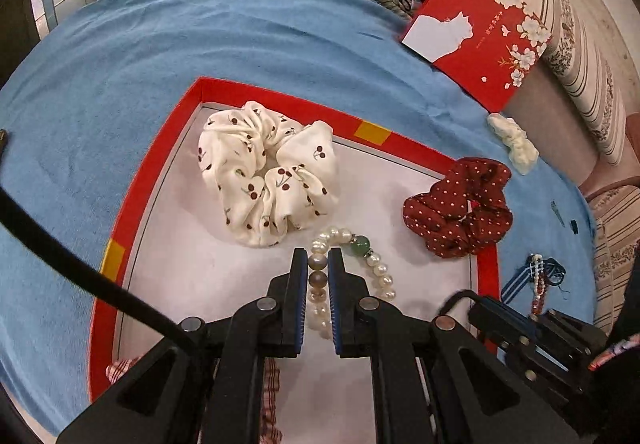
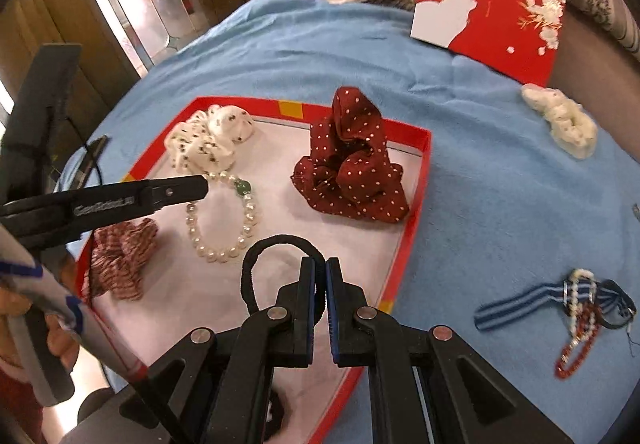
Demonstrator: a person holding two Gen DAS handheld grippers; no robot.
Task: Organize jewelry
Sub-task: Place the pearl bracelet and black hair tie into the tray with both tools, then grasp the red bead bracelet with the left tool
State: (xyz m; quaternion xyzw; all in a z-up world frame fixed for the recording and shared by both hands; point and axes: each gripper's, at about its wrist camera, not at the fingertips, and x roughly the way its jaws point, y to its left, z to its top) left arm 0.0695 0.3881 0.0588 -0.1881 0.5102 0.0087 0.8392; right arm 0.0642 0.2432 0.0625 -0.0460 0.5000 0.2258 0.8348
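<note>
Now left fingers (image 1: 318, 258) pinch the pearl bracelet (image 1: 352, 268); right fingers (image 2: 320, 270) pinch the black hair tie (image 2: 256, 260).

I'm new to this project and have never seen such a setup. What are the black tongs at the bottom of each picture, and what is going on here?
They are handheld grippers, one per hand, each with a camera looking along its fingers. In the left view, the left gripper is shut on a pearl bracelet inside the red tray. In the right view, the right gripper pinches a black hair tie. The tray also holds a cherry-print scrunchie and a plaid one; a dotted red scrunchie lies over its rim. On the blue cloth lie a cream hair clip and a striped ribbon with beads.
</note>
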